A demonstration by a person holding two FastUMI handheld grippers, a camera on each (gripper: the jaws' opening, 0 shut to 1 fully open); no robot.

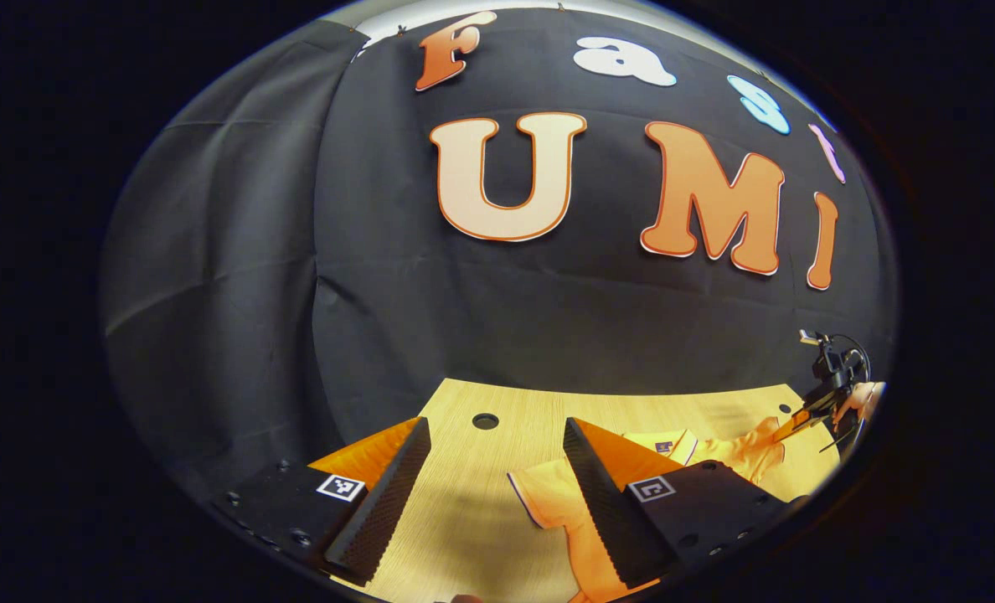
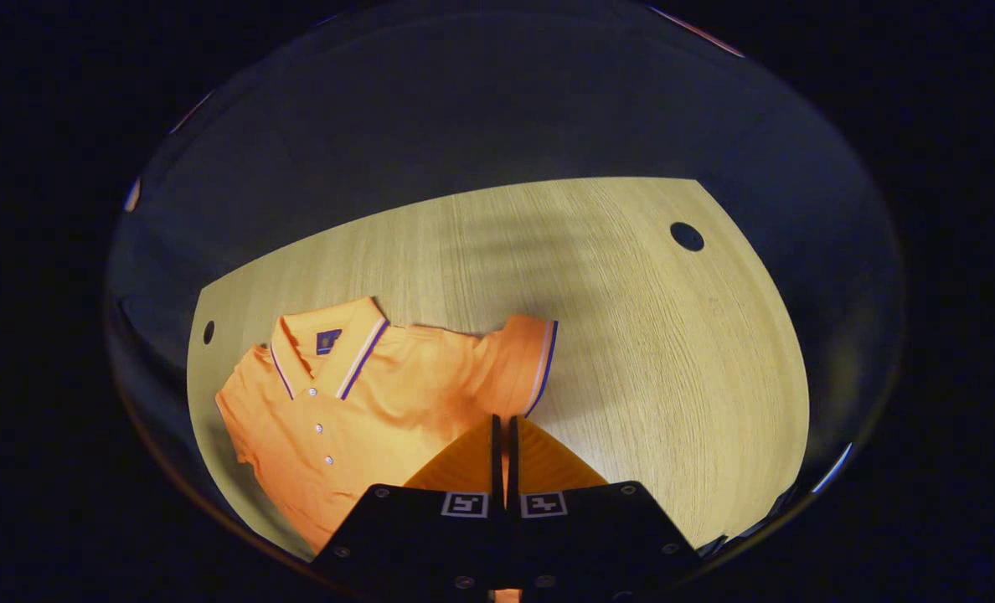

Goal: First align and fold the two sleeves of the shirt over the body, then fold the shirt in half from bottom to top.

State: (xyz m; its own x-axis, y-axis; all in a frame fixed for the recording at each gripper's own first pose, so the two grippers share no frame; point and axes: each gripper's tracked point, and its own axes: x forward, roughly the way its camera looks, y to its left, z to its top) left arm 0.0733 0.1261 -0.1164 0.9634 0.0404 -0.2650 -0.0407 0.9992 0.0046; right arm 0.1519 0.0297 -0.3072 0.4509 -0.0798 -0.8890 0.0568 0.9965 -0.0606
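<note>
A: Right gripper [image 2: 502, 427], from its own view: fingers drawn almost together, a thin slit between them, tips at the lower edge of the near sleeve [image 2: 521, 362] of the shirt [image 2: 355, 402]. Whether cloth is pinched in that slit, I cannot tell.

B: And the left gripper [image 1: 497, 469]?

A: Wide apart, holding nothing. Bare table [image 1: 481, 502] shows between its fingers; the other sleeve [image 1: 552, 502] lies just beside its right-hand finger, partly under it.

B: Where is the shirt overall?

A: Flat on the table, front up, collar [image 2: 330, 343] and button row showing, toward the left side of the right gripper view. In the left gripper view the right gripper [image 1: 786, 425], with a hand [image 1: 862, 398] on it, sits at the far sleeve.

B: Stage, in your judgement?

A: Start of the sleeve fold; both sleeves lie out from the body.

B: Risks?

A: If the right pinch has caught only the hem trim, the sleeve may slip out on lifting. If it has caught body cloth as well, the whole shirt may drag and skew. The left is open beside its sleeve, so the two folds could go uneven.
</note>
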